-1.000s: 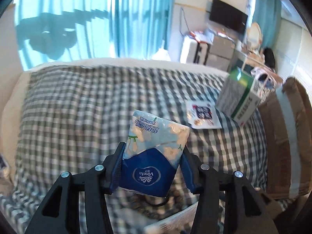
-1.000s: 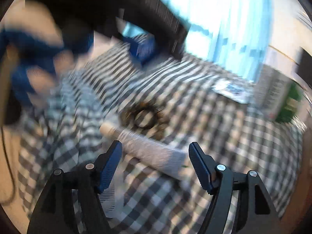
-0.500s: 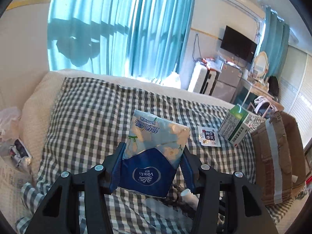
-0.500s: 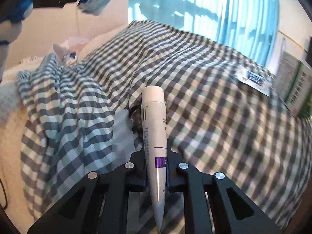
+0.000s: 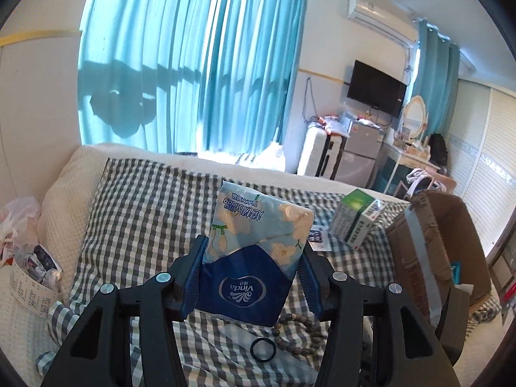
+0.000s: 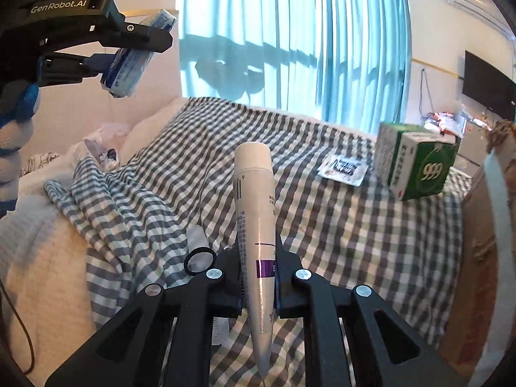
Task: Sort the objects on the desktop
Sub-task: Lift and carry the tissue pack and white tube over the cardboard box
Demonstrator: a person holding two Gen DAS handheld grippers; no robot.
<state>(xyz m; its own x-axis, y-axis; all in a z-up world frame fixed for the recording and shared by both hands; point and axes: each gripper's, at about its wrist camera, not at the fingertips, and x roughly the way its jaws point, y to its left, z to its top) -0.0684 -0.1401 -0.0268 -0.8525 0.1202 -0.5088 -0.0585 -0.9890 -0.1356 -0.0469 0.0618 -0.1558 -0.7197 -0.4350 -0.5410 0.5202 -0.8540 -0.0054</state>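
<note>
Blue-and-floral plastic tissue pack [image 5: 254,251]: centre frame, clamped in my left gripper [image 5: 251,274] | white plastic cream tube [image 6: 258,225]: centre frame, cap up, pinched in my right gripper [image 6: 258,277]

A home bedroom; checked bedspread [image 5: 145,200], teal curtains [image 5: 193,64], wall television [image 5: 375,88].

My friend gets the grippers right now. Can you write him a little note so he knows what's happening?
Left gripper: shut on the Vinda tissue pack, held up off the bed.
Right gripper: shut on the white tube, cap pointing away.
On the checked cloth: green 999 box, small sachet, bead bracelet, black ring.
Cardboard box stands at the right.
Done: two things picked up. Left: put them away, then the rest.
</note>
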